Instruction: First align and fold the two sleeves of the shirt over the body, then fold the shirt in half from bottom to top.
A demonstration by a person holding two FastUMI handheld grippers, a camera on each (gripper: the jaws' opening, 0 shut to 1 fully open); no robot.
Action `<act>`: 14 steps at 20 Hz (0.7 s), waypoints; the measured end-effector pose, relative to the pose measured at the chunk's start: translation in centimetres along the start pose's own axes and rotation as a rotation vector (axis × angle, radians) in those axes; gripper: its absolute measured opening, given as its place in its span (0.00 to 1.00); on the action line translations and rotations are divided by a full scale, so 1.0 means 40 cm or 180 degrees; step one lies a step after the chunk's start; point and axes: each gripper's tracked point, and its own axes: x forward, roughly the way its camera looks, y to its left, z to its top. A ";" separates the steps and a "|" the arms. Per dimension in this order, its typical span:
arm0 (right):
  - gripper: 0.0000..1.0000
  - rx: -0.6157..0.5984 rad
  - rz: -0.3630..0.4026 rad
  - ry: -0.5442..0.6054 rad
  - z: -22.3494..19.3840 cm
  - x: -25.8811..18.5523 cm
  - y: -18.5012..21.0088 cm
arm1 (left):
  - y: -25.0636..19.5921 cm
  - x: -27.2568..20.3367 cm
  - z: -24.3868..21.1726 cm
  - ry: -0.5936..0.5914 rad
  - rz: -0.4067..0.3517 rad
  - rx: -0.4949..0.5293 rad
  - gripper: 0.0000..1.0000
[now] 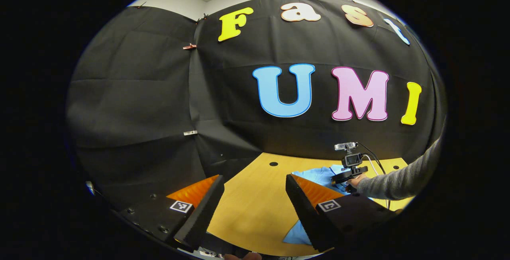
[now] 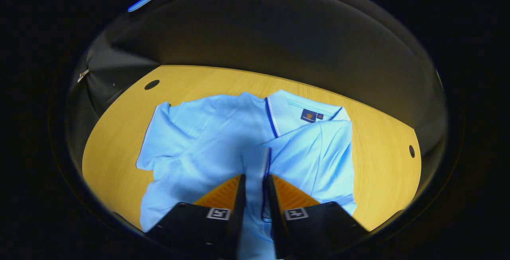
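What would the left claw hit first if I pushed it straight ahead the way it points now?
Probably the table: the open left claw looks over bare wood, with the shirt off to one side. Beyond the table edge hangs the booth's black cloth wall. Depth is hard to judge.

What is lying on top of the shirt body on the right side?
The right sleeve is folded over the shirt, its cuff pinched between the right gripper fingers. The body fabric under it is covered; the left sleeve is unfolded.
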 end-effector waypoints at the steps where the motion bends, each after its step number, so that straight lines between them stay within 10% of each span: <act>1: 0.49 0.0011 -0.0019 -0.0005 -0.003 0.002 -0.005 | 0.000 0.002 0.000 0.0001 0.0003 0.0005 0.98; 7: 0.87 0.0221 0.0085 -0.0144 0.012 -0.018 -0.008 | 0.002 -0.002 -0.005 0.0016 -0.0013 0.0017 0.98; 14: 0.90 0.0207 0.0240 -0.0864 0.131 -0.197 -0.010 | -0.026 0.016 0.009 -0.0024 -0.0162 0.0059 0.99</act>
